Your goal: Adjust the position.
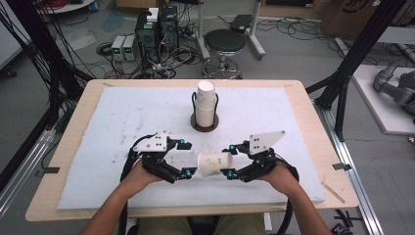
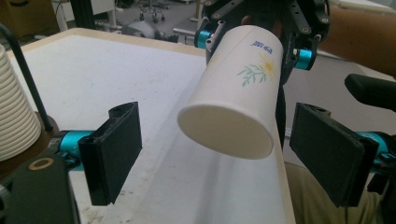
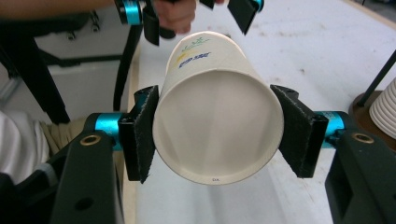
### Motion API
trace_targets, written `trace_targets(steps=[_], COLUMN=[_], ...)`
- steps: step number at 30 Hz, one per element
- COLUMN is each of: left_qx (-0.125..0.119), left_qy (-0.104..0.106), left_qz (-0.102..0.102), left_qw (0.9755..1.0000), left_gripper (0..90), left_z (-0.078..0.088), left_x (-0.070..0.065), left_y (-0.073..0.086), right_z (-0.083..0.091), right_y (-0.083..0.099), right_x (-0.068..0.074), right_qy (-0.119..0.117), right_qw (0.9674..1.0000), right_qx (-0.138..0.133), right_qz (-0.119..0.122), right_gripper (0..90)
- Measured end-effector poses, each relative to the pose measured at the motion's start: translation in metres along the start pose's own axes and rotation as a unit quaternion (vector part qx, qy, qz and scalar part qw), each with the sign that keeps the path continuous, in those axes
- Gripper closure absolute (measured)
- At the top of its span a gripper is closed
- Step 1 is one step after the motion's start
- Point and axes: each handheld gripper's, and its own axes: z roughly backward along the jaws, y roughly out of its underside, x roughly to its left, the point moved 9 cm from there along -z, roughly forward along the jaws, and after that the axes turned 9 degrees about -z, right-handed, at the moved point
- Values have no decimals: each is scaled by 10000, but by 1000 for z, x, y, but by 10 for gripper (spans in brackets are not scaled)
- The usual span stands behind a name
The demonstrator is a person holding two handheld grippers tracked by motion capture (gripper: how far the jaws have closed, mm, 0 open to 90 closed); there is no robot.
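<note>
right gripper (image 1: 229,160) clamped on paper cup (image 1: 214,163), held sideways above the white mat (image 1: 122,117) near front edge. left gripper (image 1: 186,157) jaws spread wide, released, just left of cup. cup stack (image 1: 206,105) far centre.

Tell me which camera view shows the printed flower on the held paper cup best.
The left gripper view: the paper cup lies sideways with its flower print facing the camera, held by the right gripper. The right gripper view shows the print foreshortened on top. In the high view the cup is too small to read.
</note>
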Motion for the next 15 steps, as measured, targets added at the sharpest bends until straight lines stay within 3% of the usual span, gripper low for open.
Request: trace_targets(steps=[3, 9, 15], left_qx=[-79, -143, -213], left_qy=[59, 247, 278], left_qz=[24, 16, 28], left_qw=[9999, 9996, 9994], left_gripper=[169, 169, 169], left_z=[-3, -12, -19], left_x=[-3, -11, -12], left_y=[0, 0, -1], right_z=[0, 0, 2], right_y=[1, 2, -2], right_x=[3, 5, 7], right_qy=[-95, -188, -308], right_qw=[9998, 9993, 9984], right_qx=[-185, -306, -461], right_qz=[-42, -100, -147], right_gripper=[375, 375, 375])
